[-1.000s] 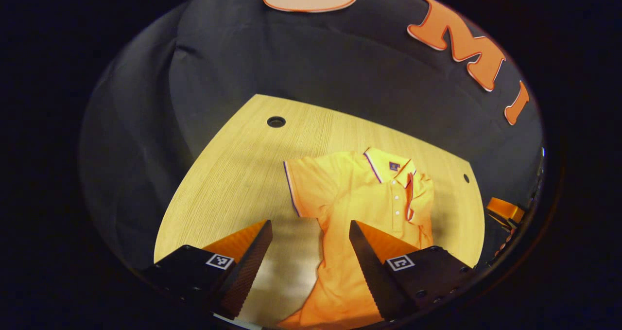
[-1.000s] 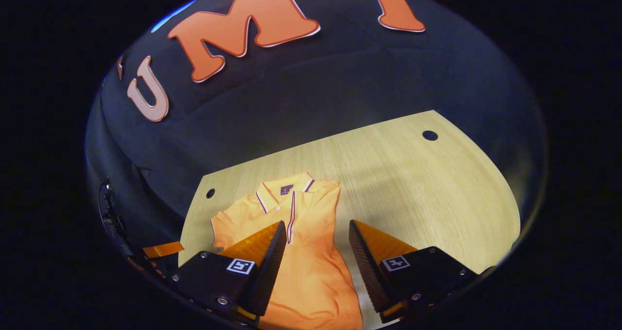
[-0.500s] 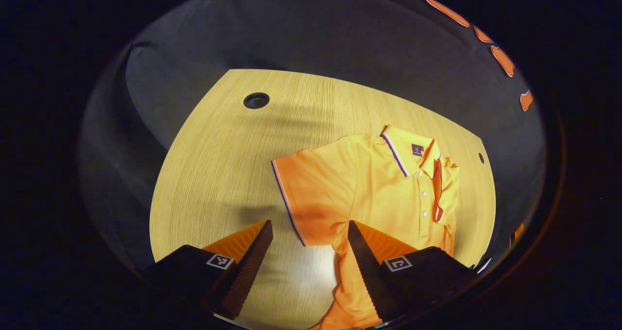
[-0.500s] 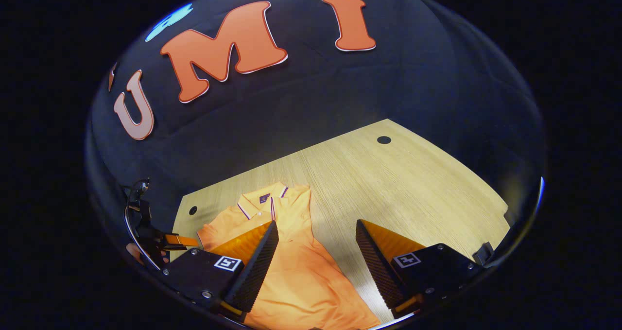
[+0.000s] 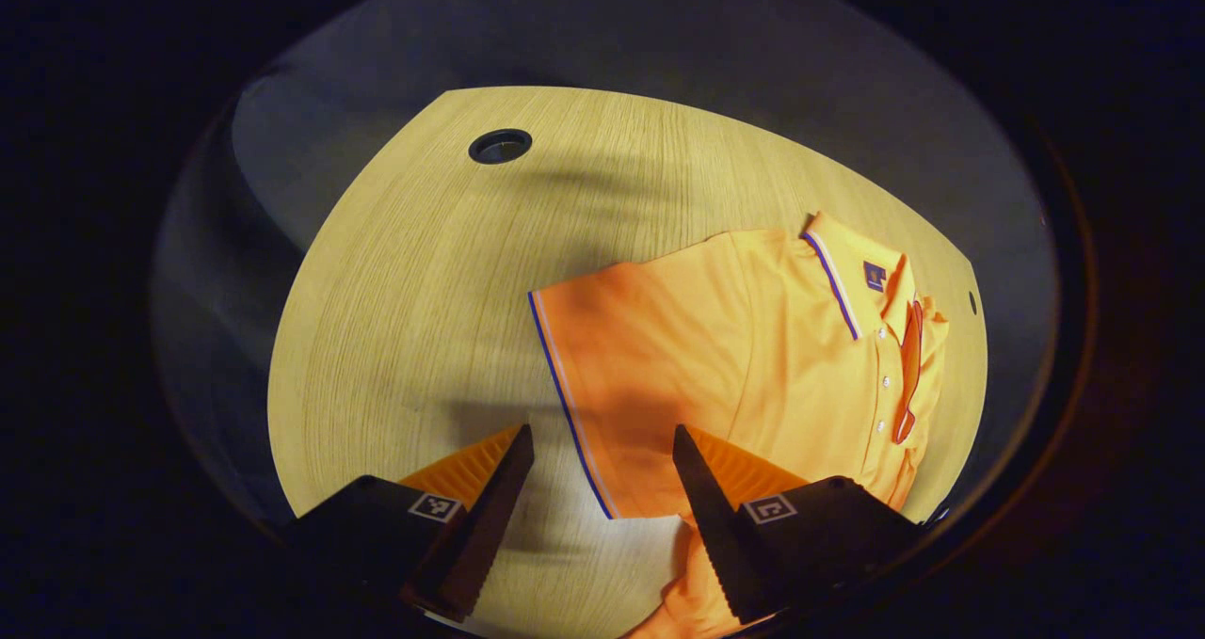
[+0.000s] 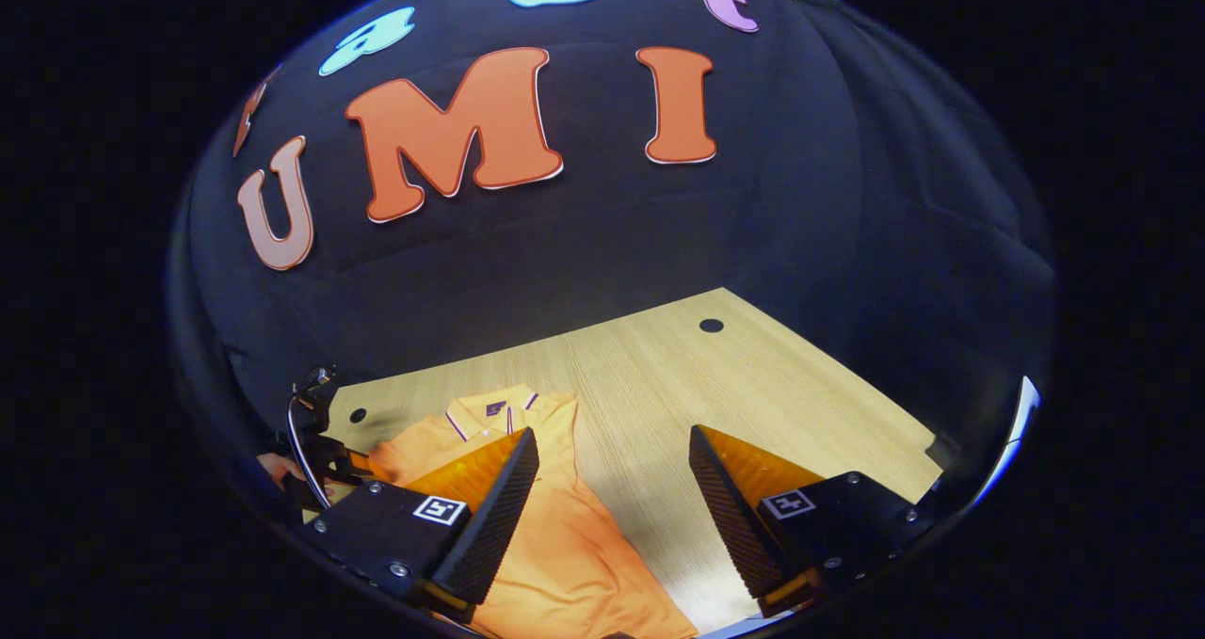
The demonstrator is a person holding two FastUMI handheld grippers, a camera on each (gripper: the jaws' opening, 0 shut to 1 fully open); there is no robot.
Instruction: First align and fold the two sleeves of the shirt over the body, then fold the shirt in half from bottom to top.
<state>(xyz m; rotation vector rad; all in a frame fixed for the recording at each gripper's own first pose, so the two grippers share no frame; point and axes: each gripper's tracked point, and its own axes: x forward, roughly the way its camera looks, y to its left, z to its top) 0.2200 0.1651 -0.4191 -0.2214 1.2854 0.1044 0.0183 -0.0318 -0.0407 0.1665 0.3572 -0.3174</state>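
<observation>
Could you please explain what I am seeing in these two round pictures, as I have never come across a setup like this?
A person holds a two-finger gripper in each hand; a fisheye camera rides on each and looks along its fingers. In the left gripper view, the left gripper is open, its fingers to either side of the trimmed edge of the orange polo shirt's spread sleeve. In the right gripper view, the right gripper is also open, above the shirt's other side, where the sleeve already looks folded over the body. The shirt lies on a wooden table. Neither gripper holds anything.
</observation>
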